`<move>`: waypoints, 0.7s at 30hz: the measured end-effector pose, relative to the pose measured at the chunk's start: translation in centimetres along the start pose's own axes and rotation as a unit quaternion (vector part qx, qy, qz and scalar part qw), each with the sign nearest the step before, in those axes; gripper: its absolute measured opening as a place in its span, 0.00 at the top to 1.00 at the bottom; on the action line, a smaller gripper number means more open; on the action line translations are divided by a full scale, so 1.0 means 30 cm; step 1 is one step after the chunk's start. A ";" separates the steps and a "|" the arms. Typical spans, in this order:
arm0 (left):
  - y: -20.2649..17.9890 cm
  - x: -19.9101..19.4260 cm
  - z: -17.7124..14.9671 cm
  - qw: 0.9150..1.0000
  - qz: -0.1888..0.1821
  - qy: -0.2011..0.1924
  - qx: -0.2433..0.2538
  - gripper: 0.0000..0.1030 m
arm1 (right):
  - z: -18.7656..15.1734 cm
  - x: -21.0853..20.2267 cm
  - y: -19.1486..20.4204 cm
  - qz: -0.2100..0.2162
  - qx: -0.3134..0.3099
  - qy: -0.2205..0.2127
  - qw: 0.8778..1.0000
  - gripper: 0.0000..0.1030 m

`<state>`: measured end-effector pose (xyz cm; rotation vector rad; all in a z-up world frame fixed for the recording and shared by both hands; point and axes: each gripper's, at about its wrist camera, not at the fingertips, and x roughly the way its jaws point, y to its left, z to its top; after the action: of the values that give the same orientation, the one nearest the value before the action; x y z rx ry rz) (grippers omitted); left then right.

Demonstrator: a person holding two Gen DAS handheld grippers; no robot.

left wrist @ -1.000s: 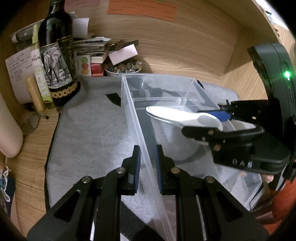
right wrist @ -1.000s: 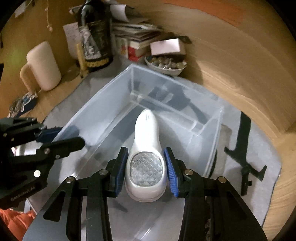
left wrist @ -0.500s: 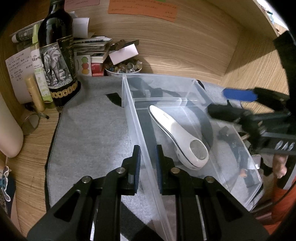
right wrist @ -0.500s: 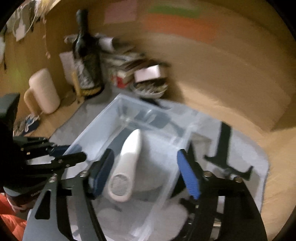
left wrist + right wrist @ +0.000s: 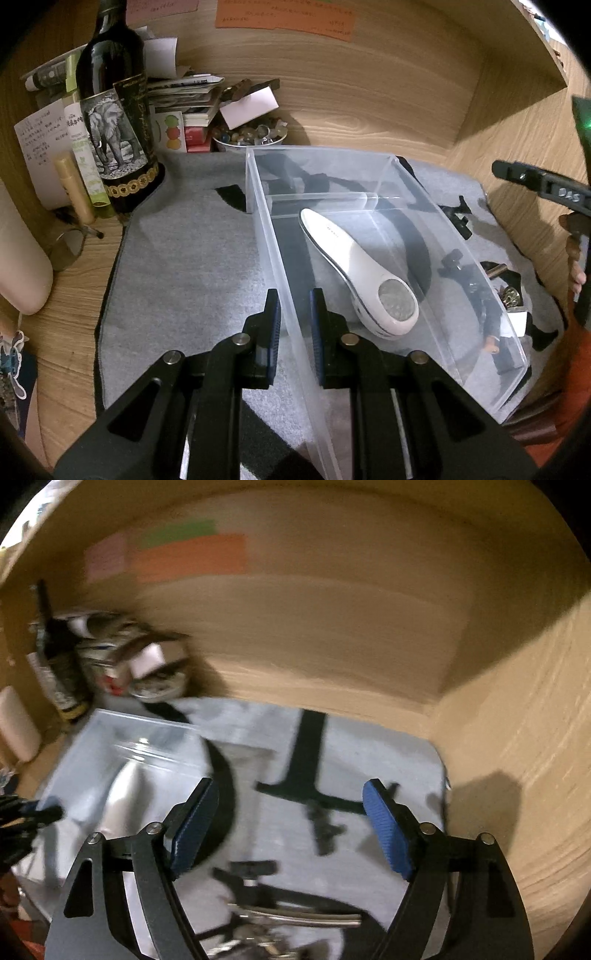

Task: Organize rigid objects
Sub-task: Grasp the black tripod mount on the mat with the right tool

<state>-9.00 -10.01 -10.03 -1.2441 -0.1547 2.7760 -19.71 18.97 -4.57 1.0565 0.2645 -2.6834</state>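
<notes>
The clear plastic storage bin (image 5: 388, 173) sits on a grey felt mat (image 5: 184, 266) that covers the middle of the wooden bench (image 5: 424, 107), with a clear divider cutting off a narrow compartment at its far end. In the large near compartment lies the white handheld device with a round textured metal head (image 5: 362, 269), head toward the near wall and handle pointing to the divider. The left claw (image 5: 294, 319) is clenched on the bin's left wall, one blue pad on each side. The right claw (image 5: 290, 830) hangs over the mat to the right of the bin; its jaws are opening, with nothing between them. Below it, on the mat's right half, lie a black T-shaped tool (image 5: 304, 760) and other small black and metal parts, blurred. At the bench's far left corner stand a dark glass bottle with an elephant label (image 5: 114, 125), a stack of books and papers (image 5: 184, 103) and a small bowl of beads (image 5: 251, 134), which stands just beyond the bin's far wall.
</notes>
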 end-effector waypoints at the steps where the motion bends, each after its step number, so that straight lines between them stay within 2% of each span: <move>1: -0.001 0.000 0.001 1.000 0.001 0.001 0.000 0.85 | -0.009 0.022 -0.020 -0.004 0.006 0.009 1.000 0.24; 8: -0.009 -0.001 0.005 1.000 0.007 0.006 0.001 0.85 | -0.086 0.174 -0.114 0.003 0.037 0.082 0.996 0.24; 14: -0.016 0.000 0.008 1.000 0.010 0.010 0.006 0.85 | -0.136 0.251 -0.129 0.007 0.038 0.115 0.993 0.25; 16: -0.017 0.001 0.008 1.000 0.011 0.010 0.007 0.85 | -0.145 0.274 -0.127 0.005 0.039 0.123 0.992 0.30; 18: -0.018 0.002 0.008 1.000 0.011 0.010 0.005 0.85 | -0.153 0.291 -0.126 0.009 0.039 0.135 0.990 0.45; 21: -0.018 0.002 0.008 1.000 0.011 0.010 0.006 0.85 | -0.163 0.309 -0.134 0.013 0.041 0.144 0.989 0.55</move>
<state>-9.19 -9.50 -9.85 -1.2790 -0.1244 2.7767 -24.29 22.58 -14.15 1.4620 0.1911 -2.5320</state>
